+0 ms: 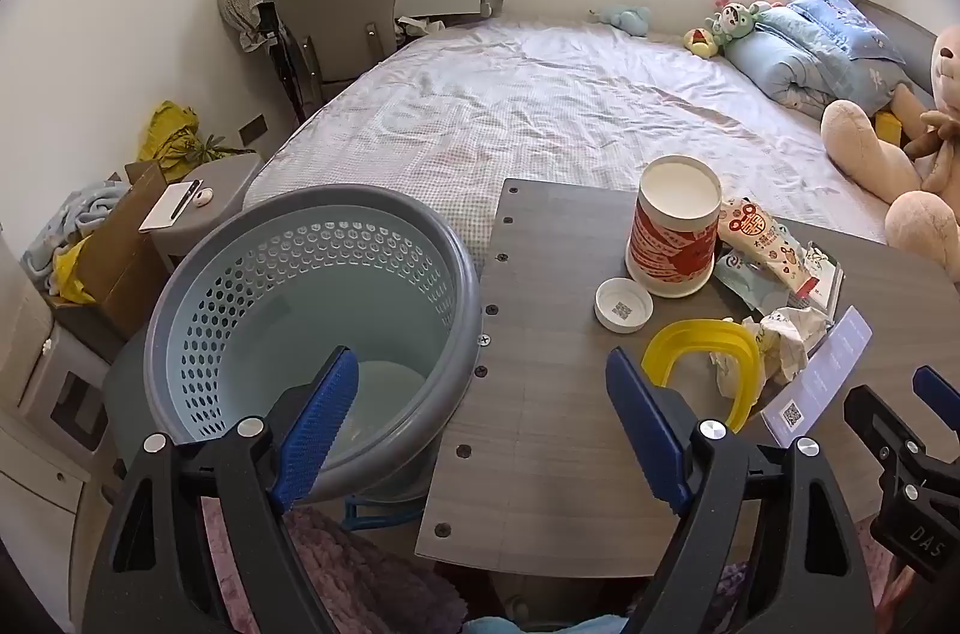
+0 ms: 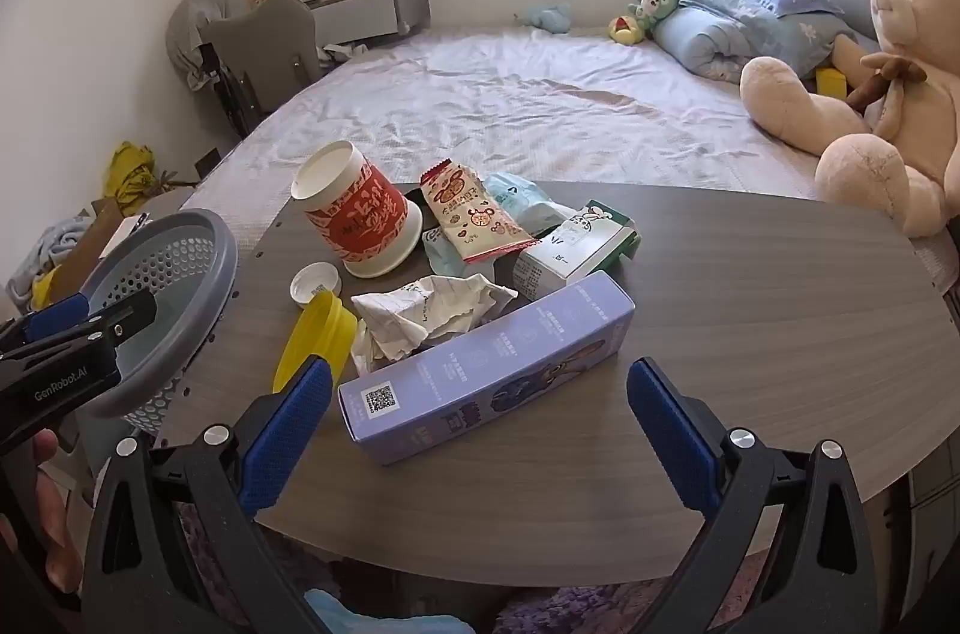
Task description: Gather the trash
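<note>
A: Entry; right gripper (image 2: 480,430) tilted down over the grey wood-grain table (image 2: 750,286), jaws spread wide, nothing between the pads; left gripper (image 1: 474,430) likewise wide and empty, above the rim of the grey perforated plastic waste basket (image 1: 252,274), which sits just off the table's left edge.

B: Nearest target?

A: Long lilac cardboard carton (image 2: 486,364), lying flat just ahead of the right jaws; long axis runs diagonally, QR-code end toward the gripper, far end up and right.

B: Handling?

A: Judged light, likely hollow, stiff but crushable; smooth print may slip; grip across the narrow width near mid-length.

B: Neighbours?

A: Crumpled white paper (image 2: 426,316) touches its left side; soft, light; upside-down red-and-white paper cup (image 2: 360,220) stands behind.
</note>
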The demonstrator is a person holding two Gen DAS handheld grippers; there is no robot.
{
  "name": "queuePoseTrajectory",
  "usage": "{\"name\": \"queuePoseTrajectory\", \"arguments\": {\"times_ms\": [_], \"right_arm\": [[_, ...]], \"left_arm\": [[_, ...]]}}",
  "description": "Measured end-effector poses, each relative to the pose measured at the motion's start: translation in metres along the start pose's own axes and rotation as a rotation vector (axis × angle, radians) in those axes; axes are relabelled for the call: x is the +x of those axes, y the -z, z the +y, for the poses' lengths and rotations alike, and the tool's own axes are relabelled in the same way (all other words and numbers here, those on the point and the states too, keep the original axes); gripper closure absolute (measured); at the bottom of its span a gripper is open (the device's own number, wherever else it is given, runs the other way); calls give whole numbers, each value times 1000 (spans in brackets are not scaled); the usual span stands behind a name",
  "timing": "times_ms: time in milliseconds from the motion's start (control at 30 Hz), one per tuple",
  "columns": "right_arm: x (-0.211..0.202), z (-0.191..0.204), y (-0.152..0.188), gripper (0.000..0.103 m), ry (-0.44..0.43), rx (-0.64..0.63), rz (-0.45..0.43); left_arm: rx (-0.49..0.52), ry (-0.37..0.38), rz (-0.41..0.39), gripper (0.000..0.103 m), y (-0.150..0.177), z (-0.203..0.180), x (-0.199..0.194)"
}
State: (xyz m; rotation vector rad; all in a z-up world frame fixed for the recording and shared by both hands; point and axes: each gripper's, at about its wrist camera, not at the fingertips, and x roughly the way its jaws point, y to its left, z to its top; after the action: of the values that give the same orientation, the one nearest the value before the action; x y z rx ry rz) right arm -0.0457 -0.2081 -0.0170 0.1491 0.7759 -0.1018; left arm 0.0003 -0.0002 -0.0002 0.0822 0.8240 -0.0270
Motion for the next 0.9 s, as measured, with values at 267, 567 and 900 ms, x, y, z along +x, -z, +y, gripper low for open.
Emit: {"name": "queuePoseTrajectory", "arguments": {"times_ms": [267,567,900], "right_arm": [[-2,3,1,6,0,-7,-10],[-7,1,0,6,-14,-9,-4],[-17,4,3,6,-16,-21,-14]], "left_arm": [[-3,5,-1,22,3,1,1],[-9,13,-11,22,3,-2,-11],[-22,20,-27,22,5,4,-22]]}}
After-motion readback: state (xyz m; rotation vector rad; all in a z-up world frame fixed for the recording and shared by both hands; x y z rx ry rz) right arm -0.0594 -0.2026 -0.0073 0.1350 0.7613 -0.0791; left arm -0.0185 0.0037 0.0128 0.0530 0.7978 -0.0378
